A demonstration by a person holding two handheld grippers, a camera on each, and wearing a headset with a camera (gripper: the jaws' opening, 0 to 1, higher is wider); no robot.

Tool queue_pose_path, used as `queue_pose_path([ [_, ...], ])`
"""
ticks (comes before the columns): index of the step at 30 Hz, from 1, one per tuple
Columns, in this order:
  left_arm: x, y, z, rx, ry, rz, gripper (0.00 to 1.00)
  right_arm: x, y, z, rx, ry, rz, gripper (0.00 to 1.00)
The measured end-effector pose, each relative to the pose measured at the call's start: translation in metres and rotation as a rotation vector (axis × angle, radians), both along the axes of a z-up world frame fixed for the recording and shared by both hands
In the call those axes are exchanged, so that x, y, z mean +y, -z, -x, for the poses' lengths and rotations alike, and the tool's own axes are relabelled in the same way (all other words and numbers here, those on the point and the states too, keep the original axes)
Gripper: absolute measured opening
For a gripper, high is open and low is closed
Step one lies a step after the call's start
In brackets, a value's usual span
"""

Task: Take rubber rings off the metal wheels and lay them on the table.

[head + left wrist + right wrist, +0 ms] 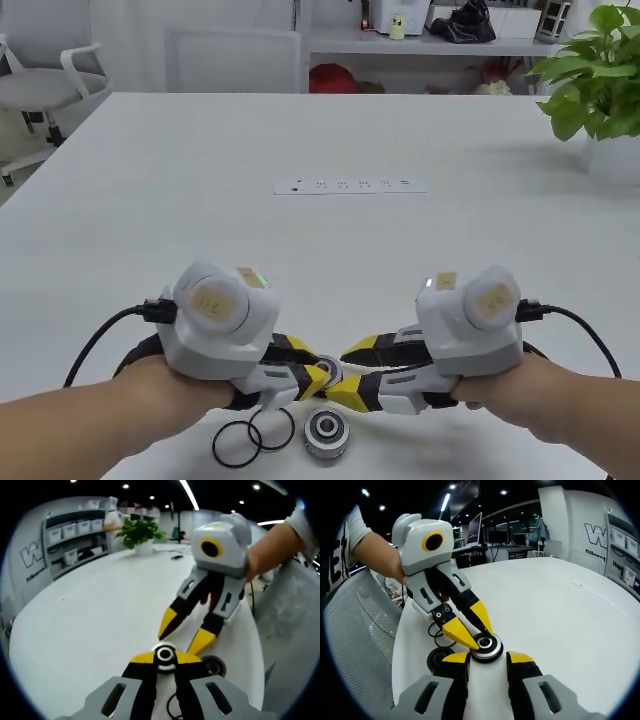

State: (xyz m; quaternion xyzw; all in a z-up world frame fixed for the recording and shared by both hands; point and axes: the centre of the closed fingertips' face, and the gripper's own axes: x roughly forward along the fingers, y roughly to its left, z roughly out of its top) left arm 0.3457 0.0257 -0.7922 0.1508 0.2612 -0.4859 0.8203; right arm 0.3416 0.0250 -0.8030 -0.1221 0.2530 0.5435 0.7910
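Both the left gripper [318, 372] and right gripper [338, 376]: pale grey housings, black arms, yellow-tipped jaws, round tan stickers. Black cable [100, 345] off each. White short sleeve [346, 544], dark print.

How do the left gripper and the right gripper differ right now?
The left gripper is shut on a metal wheel; the right gripper is open, holding nothing. The left gripper's jaws pinch the wheel; the right gripper's jaws stand spread beside it. Both point at that wheel.

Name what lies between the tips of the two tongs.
A metal wheel, pinched by the left tongs; the open right tongs face it. Clearest in the right gripper view.
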Motion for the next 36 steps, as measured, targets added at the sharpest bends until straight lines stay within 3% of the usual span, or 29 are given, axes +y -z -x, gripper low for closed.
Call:
queue_pose_path([
  [12, -0.0002, 0.0001, 0.0002, 0.001, -0.009, 0.002, 0.13, 0.0058, 0.0010, 0.0019, 0.017, 0.003, -0.015, 0.24],
  [36, 0.0002, 0.0001, 0.0000, 0.003, -0.017, 0.006, 0.13, -0.0007, 0.0000, 0.0049, 0.029, 0.005, -0.020, 0.18],
])
